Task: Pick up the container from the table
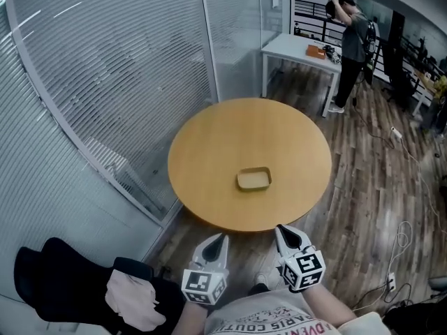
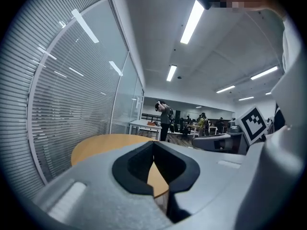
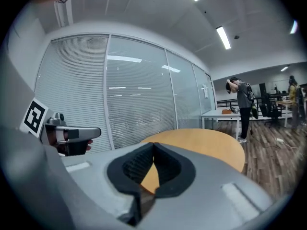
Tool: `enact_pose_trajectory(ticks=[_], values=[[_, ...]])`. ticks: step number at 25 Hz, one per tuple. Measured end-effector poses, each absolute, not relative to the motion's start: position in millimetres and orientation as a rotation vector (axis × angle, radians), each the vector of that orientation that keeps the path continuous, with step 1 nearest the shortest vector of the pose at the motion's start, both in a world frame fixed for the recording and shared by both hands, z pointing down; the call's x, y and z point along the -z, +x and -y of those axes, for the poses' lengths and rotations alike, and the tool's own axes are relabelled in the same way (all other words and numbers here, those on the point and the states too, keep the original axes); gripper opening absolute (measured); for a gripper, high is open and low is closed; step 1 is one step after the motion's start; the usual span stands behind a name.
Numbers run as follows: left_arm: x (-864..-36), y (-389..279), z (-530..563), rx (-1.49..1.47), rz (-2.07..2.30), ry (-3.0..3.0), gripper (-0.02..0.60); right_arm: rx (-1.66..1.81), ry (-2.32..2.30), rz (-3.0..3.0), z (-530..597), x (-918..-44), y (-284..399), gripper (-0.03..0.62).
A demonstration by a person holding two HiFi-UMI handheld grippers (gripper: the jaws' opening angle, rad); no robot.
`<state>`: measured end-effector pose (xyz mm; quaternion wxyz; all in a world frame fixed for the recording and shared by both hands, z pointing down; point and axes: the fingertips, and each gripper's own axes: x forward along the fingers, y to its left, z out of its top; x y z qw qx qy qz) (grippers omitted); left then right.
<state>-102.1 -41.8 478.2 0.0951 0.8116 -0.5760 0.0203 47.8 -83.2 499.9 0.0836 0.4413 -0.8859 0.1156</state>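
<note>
Claws first: left claw (image 1: 222, 239) and right claw (image 1: 283, 232) are both closed, pad tips meeting, nothing btwn them. Each claw's own view shows only a sliver of wood thru the gap under the tips. They sit side by side at 6 o'clock in the head view, just off the near edge of the round worktop (image 1: 230, 131), over the floor (image 1: 363, 187), pointing approx toward 12, i.e. at the task's thing. Reads as an approach pose: low, close to the body, not yet over the wood.

Container (image 1: 253, 179) is shallow, rectangular, pale and looks empty. It lies flat on the worktop a bit toward 6 from ctr, ahead btwn the two claws and well apart from both. It's the only item up there.

Judgement: pick not begun; a claw must open before taking the rim.

Beyond: glass wall (image 1: 105, 82) w/ blinds at 9–11, black chair (image 1: 63, 285) w/ pink cloth (image 1: 133, 300) at 7, person (image 1: 353, 47) by white desk (image 1: 297, 47) at 1.
</note>
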Motion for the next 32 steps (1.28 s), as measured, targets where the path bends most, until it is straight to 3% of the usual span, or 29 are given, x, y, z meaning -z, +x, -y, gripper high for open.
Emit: enact_pose_trajectory(ticks=[14, 32], values=[[-487, -107, 182, -0.099, 1.823, 2.272, 0.006, -0.573, 1.213, 2.624, 239, -523, 57, 0.003], [-513, -177, 342, -0.117, 1.664, 2.401, 0.006, -0.679, 1.273, 2.394, 374, -587, 1, 0.003]])
